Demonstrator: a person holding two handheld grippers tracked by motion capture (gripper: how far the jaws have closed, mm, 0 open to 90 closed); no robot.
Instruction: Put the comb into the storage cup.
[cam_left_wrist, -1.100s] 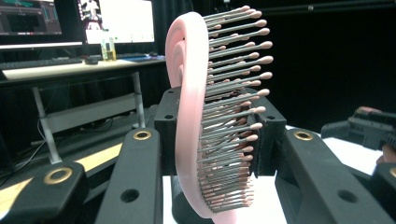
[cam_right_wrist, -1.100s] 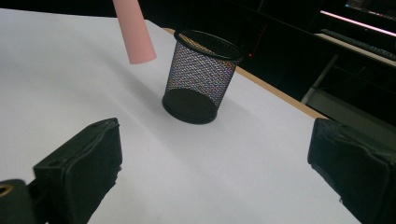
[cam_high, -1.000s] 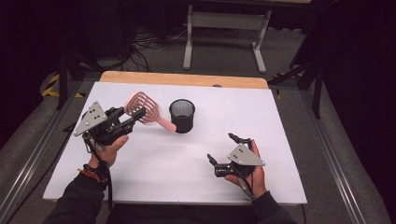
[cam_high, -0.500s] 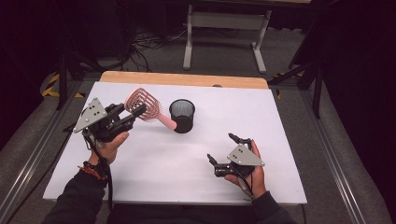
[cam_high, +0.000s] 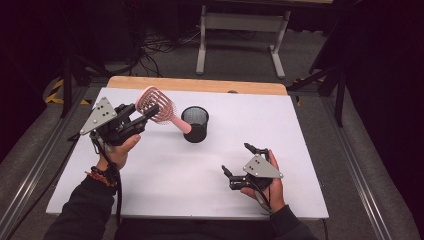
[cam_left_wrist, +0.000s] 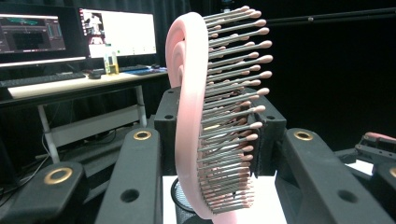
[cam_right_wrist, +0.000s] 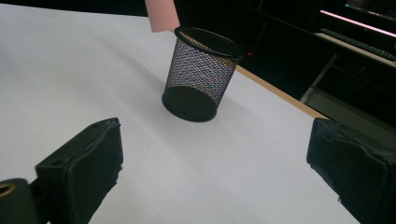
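Pink hairbrush held above a mesh cup on the desk.
The left gripper (cam_high: 150, 111) clamps the hairbrush (cam_high: 156, 106), handle angled down to the cup (cam_high: 195, 124) rim; the right gripper (cam_high: 239, 162), near the cup, stands wide, empty.

Pink hairbrush (cam_high: 156, 106), black mesh cup (cam_high: 195, 124)

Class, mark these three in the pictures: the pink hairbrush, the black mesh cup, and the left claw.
pink hairbrush (cam_high: 152, 104), high view, on its slotted head.
black mesh cup (cam_right_wrist: 198, 74), right gripper view, on its mesh wall.
left claw (cam_high: 150, 111), high view, between its fingertips.
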